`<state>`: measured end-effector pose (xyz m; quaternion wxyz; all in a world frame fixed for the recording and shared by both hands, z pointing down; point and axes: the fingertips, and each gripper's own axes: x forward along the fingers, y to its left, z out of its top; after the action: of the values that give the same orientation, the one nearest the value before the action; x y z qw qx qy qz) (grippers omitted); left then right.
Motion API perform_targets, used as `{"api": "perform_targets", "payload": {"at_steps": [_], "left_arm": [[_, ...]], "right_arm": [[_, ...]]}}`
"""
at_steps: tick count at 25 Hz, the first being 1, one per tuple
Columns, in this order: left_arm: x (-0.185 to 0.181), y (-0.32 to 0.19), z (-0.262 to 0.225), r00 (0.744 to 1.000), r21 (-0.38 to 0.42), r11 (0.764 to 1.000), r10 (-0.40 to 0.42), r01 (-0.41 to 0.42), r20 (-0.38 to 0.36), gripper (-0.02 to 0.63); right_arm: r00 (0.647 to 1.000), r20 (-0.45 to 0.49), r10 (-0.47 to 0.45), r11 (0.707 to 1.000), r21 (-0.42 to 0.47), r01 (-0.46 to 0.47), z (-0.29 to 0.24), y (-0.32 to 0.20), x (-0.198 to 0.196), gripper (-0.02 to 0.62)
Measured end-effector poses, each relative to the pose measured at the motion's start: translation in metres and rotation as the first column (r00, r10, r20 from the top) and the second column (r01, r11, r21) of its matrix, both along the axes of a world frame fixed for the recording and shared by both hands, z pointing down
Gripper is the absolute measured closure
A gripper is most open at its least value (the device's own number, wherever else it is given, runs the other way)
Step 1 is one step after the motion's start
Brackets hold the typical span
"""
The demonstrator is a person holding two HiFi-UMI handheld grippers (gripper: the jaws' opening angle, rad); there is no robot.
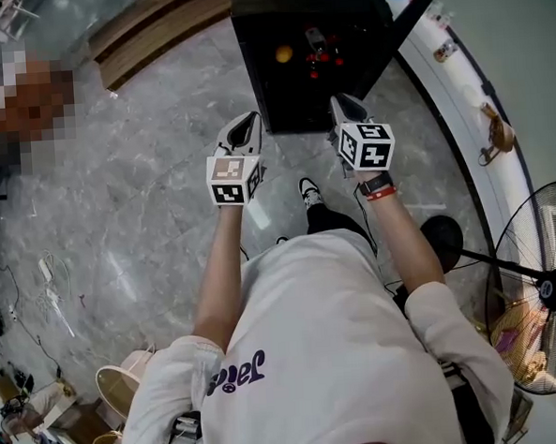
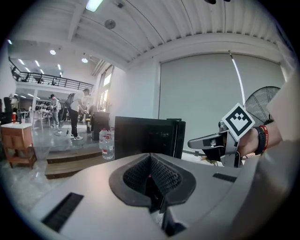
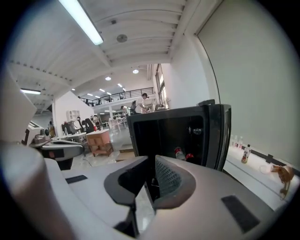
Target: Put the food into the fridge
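A black fridge (image 1: 305, 55) stands open on the floor ahead of me, its door (image 1: 414, 16) swung to the right. Inside I see an orange fruit (image 1: 284, 54), a bottle (image 1: 315, 41) and small red items (image 1: 316, 71). My left gripper (image 1: 246, 123) hovers just short of the fridge's front left corner, shut and empty. My right gripper (image 1: 344, 102) is at the front right edge, its jaws a narrow slit apart with nothing between them. The right gripper view looks into the fridge (image 3: 178, 136), showing the bottle (image 3: 179, 153). The left gripper view shows the fridge (image 2: 147, 136) and the right gripper (image 2: 206, 142).
A standing fan (image 1: 545, 289) is at the right, beside a white ledge (image 1: 472, 172) along the wall that holds small bottles and a figurine. A wooden step (image 1: 153, 27) lies to the fridge's left, with water bottles (image 2: 107, 140) on it. Cables (image 1: 52, 286) trail across the marble floor at left.
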<state>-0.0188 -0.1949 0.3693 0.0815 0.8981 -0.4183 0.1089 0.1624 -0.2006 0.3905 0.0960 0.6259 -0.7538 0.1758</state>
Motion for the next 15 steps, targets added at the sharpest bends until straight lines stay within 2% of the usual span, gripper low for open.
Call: {"api": "perform_targets", "payload": {"at_steps": [9,15], "left_arm": [[0.002,0.013,-0.032,0.999,0.077,0.997,0.004,-0.001,-0.034,0.588],[0.004,0.017,-0.041,0.998,0.09,0.996,0.0,0.005,-0.061,0.588]], "right_arm": [[1.0,-0.014,0.02,0.996,0.089,-0.019,-0.036,0.022,-0.004,0.543],[0.998,-0.022,0.058,0.992,0.116,-0.056,-0.044,0.038,-0.001,0.569]]}}
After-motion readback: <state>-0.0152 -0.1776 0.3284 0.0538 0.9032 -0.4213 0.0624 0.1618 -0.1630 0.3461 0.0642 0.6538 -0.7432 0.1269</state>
